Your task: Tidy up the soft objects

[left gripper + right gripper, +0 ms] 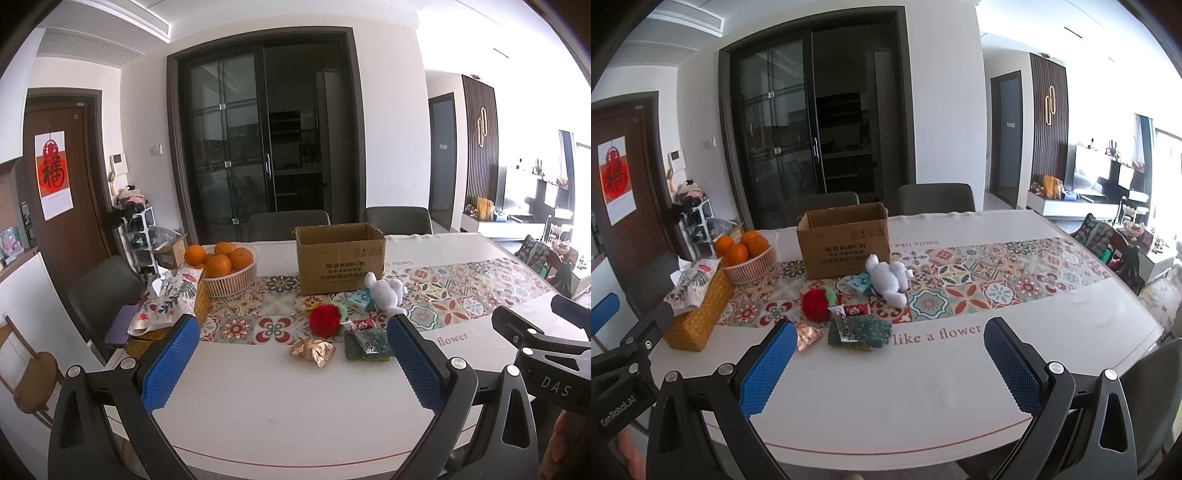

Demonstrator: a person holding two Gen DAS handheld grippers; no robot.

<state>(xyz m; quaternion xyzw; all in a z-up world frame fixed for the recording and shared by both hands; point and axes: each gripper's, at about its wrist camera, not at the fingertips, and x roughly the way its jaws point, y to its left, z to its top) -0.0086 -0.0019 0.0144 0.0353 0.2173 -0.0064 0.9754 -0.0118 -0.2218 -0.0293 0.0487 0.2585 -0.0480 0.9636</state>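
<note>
White table (258, 398), patterned runner (443, 291), cardboard box (340, 258), orange basket (231, 278), plush rabbit (386, 291)

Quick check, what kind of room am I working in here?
Likely a home dining room: a table with a patterned runner, chairs around it, and a basket of oranges.

Bright daylight from the blown-out right side, dim dark doorway behind, strong fisheye bending, black vignetted corners
</note>
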